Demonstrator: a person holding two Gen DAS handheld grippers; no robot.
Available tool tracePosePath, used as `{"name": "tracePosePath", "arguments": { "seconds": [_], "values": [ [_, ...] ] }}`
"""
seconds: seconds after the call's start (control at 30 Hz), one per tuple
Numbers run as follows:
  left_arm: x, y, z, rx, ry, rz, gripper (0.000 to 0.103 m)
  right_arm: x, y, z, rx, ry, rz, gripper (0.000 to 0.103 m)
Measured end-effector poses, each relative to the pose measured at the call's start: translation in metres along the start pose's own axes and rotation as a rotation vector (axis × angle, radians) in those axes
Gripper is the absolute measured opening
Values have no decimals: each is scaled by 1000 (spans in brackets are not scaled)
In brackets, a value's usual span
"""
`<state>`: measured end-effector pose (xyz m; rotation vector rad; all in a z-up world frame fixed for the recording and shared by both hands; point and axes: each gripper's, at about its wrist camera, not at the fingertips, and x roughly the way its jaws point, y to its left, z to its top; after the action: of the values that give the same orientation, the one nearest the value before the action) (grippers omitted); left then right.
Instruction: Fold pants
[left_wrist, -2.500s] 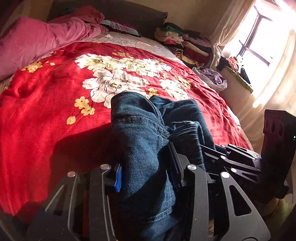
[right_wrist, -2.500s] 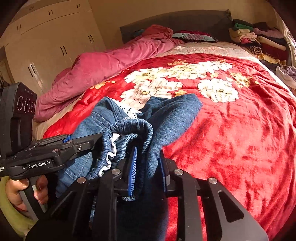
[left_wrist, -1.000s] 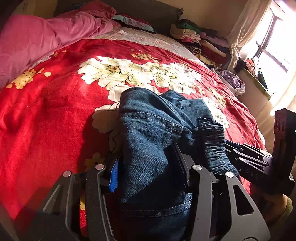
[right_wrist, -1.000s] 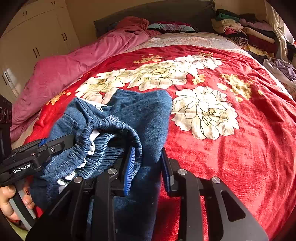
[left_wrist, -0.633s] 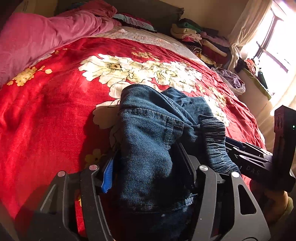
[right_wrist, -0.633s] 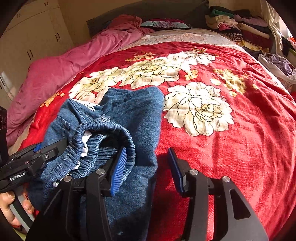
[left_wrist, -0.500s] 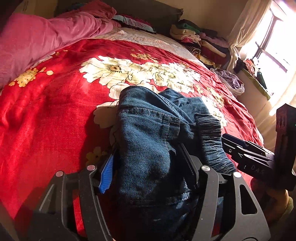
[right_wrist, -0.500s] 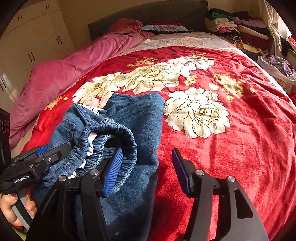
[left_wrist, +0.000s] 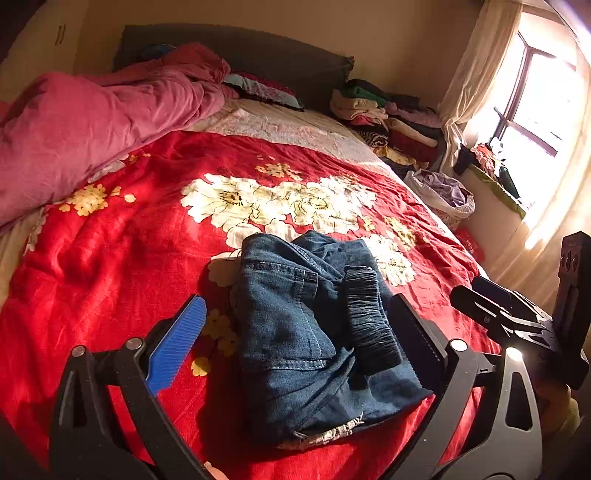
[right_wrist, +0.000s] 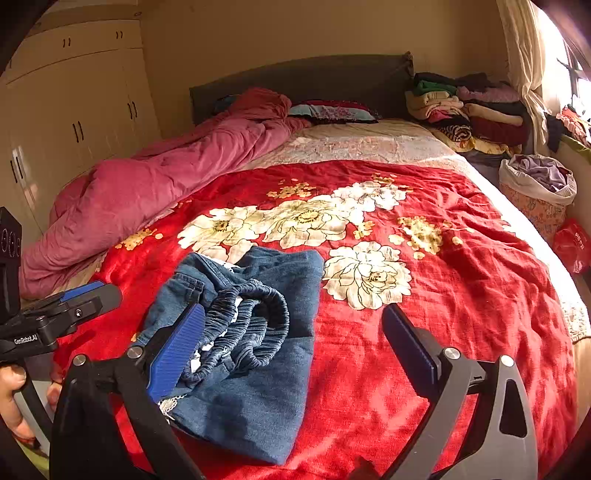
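Lying folded on the bed (left_wrist: 110, 240), the pants (left_wrist: 314, 332) sit between the wide-apart left tongs (left_wrist: 295, 332), left of the wide-apart right tongs (right_wrist: 295, 339); brushing the bunched waistband (right_wrist: 251, 321) could undo the fold.

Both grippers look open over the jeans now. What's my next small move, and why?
Probably press the bunched elastic waistband flat with the right gripper. The jeans lie folded on the red blanket, both grippers open and clear, but the waistband stands up in loops.
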<state>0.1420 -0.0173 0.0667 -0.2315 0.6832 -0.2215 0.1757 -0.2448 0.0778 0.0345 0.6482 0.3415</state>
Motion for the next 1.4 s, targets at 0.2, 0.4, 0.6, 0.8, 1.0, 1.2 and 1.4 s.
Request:
{"name": "tracePosePath", "arguments": {
  "seconds": [0.2, 0.4, 0.6, 0.8, 1.0, 1.2, 1.4],
  "values": [
    [-26, -7, -1, 7, -31, 3, 93, -28, 7, 1, -17, -45, 14, 98],
    [-47, -10, -13, 3, -52, 17, 93, -55, 18, -5, -59, -97, 12, 98],
    [-60, -12, -31, 4, -45, 46, 93, -82, 24, -17, -72, -133, 22, 98],
    [-71, -12, -47, 8, -35, 74, 93, -101, 31, -30, -98, -146, 15, 98],
    [-79, -10, -62, 14, -20, 106, 93, -103, 32, -49, -96, -106, 3, 98],
    [-83, -9, -78, 21, 9, 120, 93, -95, 30, -74, -92, -49, -35, 98],
    [-78, -9, -100, 14, 48, 124, 93, -82, 30, -101, -58, 16, -47, 98]
  ]
}}
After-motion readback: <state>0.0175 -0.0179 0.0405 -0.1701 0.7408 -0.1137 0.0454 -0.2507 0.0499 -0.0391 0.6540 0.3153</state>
